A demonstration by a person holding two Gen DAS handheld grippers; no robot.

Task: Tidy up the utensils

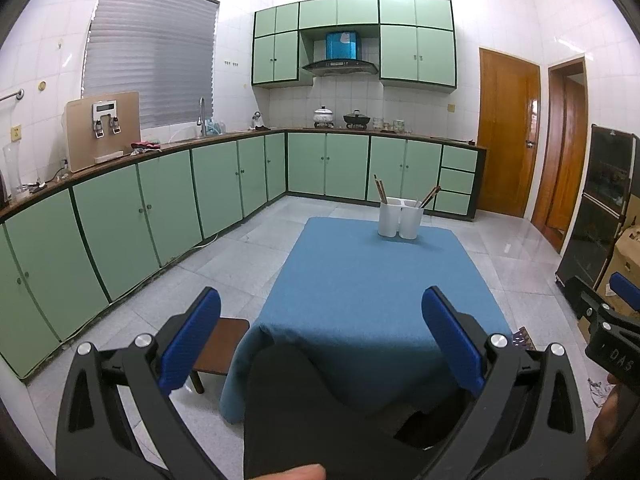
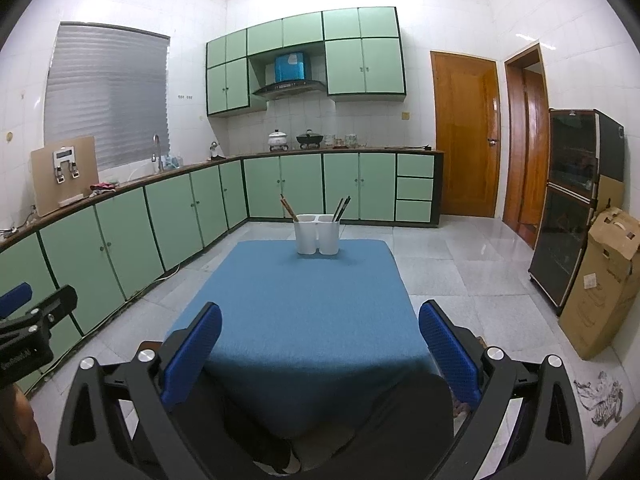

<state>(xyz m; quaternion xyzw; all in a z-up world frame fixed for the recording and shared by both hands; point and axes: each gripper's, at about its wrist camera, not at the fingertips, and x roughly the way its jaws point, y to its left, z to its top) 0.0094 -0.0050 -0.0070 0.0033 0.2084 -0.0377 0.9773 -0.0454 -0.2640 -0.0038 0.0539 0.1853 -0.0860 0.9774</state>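
A white two-compartment utensil holder [image 1: 400, 218] [image 2: 317, 234] stands at the far end of a table covered with a blue cloth [image 1: 372, 284] [image 2: 304, 304]. Brown chopsticks [image 1: 380, 189] [image 2: 288, 206] lean in its left compartment and darker chopsticks [image 1: 429, 196] [image 2: 342, 208] in its right one. My left gripper [image 1: 320, 332] is open and empty, held near the table's near edge. My right gripper [image 2: 320, 336] is open and empty, also near the near edge. Each gripper shows at the side of the other's view.
Green cabinets [image 1: 160, 208] under a counter run along the left and back walls. A wooden stool [image 1: 222, 346] stands left of the table. A dark glass cabinet [image 2: 572, 208] and a cardboard box [image 2: 600, 280] stand on the right. Wooden doors [image 2: 464, 136] are at the back right.
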